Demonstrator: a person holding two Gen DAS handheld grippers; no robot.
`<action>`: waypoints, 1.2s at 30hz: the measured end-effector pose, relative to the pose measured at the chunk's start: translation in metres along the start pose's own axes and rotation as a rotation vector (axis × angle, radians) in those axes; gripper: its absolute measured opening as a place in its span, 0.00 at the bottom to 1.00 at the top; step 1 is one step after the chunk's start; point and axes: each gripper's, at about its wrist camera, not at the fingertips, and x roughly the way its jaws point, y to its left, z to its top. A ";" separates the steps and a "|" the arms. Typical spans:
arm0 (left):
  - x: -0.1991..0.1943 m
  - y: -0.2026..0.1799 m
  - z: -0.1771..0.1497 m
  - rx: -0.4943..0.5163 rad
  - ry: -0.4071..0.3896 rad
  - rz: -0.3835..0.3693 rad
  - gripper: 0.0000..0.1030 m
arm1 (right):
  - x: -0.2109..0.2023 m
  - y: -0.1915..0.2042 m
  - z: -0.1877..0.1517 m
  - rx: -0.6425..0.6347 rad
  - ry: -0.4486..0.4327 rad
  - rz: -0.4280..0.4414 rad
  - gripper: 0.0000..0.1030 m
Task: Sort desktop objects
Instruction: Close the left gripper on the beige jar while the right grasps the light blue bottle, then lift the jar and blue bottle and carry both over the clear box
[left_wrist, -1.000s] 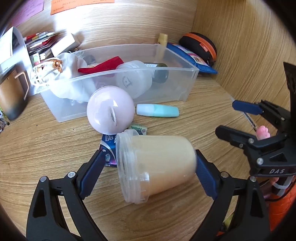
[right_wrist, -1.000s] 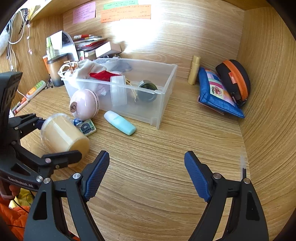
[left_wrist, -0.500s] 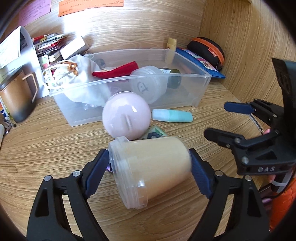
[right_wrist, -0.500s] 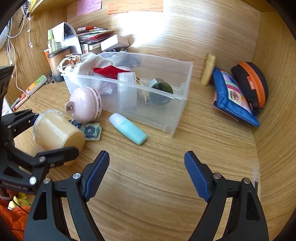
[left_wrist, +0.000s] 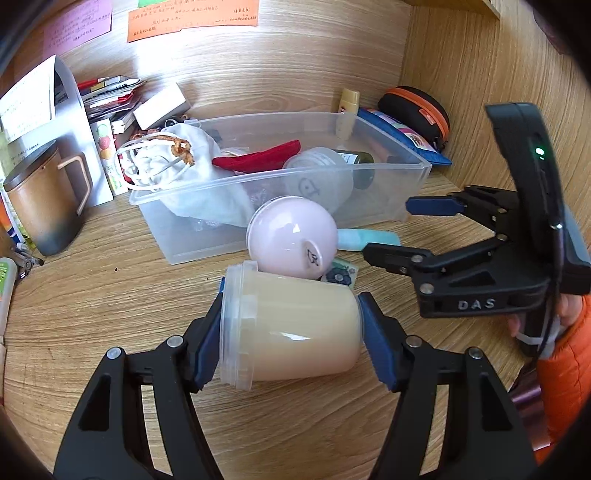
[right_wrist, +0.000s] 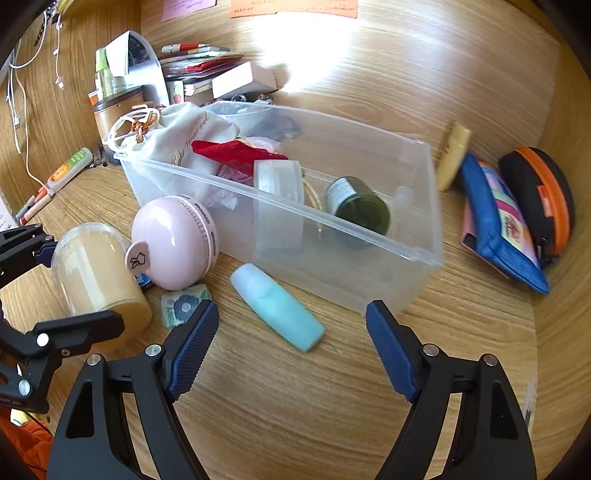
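My left gripper (left_wrist: 290, 328) is shut on a beige clear-lidded jar (left_wrist: 291, 325), held on its side; the jar also shows in the right wrist view (right_wrist: 96, 280). A pink round ball-shaped case (left_wrist: 291, 236) lies just beyond it, touching a small flower-print packet (right_wrist: 184, 303). A teal tube (right_wrist: 277, 306) lies on the desk in front of the clear plastic bin (right_wrist: 424, 254). My right gripper (right_wrist: 291, 343) is open and empty, just short of the teal tube. It also shows in the left wrist view (left_wrist: 402, 229).
The bin holds a white drawstring bag (left_wrist: 177, 162), a red cloth (left_wrist: 258, 158), a clear tub and a dark green jar (right_wrist: 358, 210). A brown mug (left_wrist: 40, 206) stands at left. A blue pouch (right_wrist: 495, 221) and black-orange case (right_wrist: 539, 195) lie at right.
My left gripper has lifted the jar and carried it towards the pink case and bin. My right gripper has moved forward, nearer the teal tube.
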 end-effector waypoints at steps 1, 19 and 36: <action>0.001 0.001 0.000 -0.002 0.003 -0.006 0.67 | 0.003 0.001 0.001 -0.005 0.009 0.005 0.70; 0.019 0.007 -0.006 -0.026 0.057 0.031 0.68 | 0.025 0.002 0.006 0.013 0.068 0.067 0.41; 0.006 0.001 -0.002 -0.028 0.005 0.038 0.66 | 0.009 0.027 -0.008 -0.023 0.030 0.081 0.22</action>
